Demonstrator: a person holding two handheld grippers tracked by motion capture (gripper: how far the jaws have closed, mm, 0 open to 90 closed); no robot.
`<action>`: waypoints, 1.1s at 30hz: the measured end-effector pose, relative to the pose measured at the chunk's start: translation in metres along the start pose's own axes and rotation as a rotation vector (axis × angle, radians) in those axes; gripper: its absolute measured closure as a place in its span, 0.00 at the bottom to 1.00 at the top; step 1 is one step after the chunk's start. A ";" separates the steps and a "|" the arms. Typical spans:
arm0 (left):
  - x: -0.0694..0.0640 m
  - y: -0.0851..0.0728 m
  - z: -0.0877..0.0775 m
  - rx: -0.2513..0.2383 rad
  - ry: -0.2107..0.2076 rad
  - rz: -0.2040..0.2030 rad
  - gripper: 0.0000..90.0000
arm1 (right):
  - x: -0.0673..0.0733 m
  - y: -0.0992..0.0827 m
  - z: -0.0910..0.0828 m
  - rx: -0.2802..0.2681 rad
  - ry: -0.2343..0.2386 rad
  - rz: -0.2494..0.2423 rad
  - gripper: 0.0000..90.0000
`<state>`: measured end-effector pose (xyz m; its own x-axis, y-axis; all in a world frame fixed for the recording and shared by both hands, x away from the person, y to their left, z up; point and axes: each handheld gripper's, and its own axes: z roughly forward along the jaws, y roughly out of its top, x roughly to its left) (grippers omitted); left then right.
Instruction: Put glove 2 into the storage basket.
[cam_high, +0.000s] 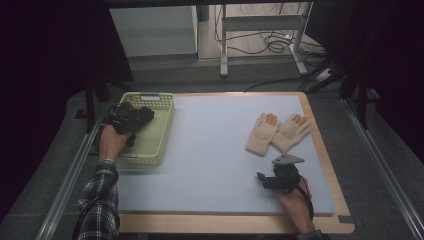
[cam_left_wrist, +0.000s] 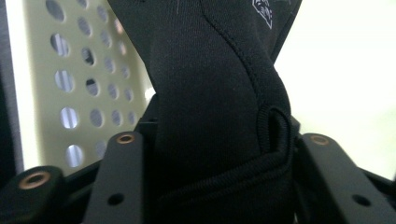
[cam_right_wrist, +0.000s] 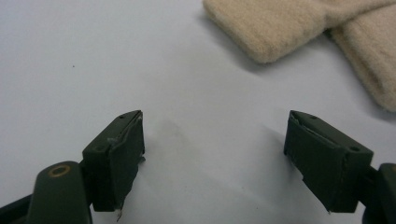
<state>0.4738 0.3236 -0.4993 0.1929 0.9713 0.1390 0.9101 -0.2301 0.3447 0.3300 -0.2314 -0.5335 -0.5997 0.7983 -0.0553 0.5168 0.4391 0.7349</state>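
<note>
Over the pale green perforated basket (cam_high: 161, 125) at the table's left, my left gripper (cam_high: 134, 118) has a black glove (cam_high: 143, 114) bunched between its jaws. In the left gripper view that black glove (cam_left_wrist: 210, 93) fills the gap of the left gripper (cam_left_wrist: 217, 182) and touches both jaws, with the basket wall (cam_left_wrist: 84, 84) behind it. Two beige knit gloves (cam_high: 262, 132) (cam_high: 291, 131) with orange fingertips lie side by side at the right. My right gripper (cam_high: 267, 180) rests below them on the mat. In its own view the right gripper (cam_right_wrist: 212, 140) stands open and holds nothing, the beige gloves (cam_right_wrist: 271, 28) just beyond.
A light grey mat (cam_high: 210, 150) covers the wooden table. The basket sits on its left edge. Past the far edge stand a metal frame (cam_high: 225, 45) and loose cables on the floor. A rail runs along each side of the table.
</note>
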 end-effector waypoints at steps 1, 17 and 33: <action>0.000 0.000 0.001 0.006 0.002 -0.003 0.53 | 0.000 0.000 0.000 0.000 0.000 0.000 0.22; 0.004 -0.001 -0.025 -0.088 -0.119 -0.033 0.02 | 0.000 0.000 0.000 0.000 0.000 -0.001 0.22; -0.016 -0.012 -0.049 -0.248 -0.230 0.059 0.00 | 0.000 0.000 0.000 -0.001 -0.003 -0.002 0.22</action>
<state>0.4421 0.3079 -0.4599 0.3457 0.9375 -0.0385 0.7835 -0.2659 0.5616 0.3296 -0.2310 -0.5335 -0.5991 0.7985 -0.0586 0.5153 0.4405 0.7352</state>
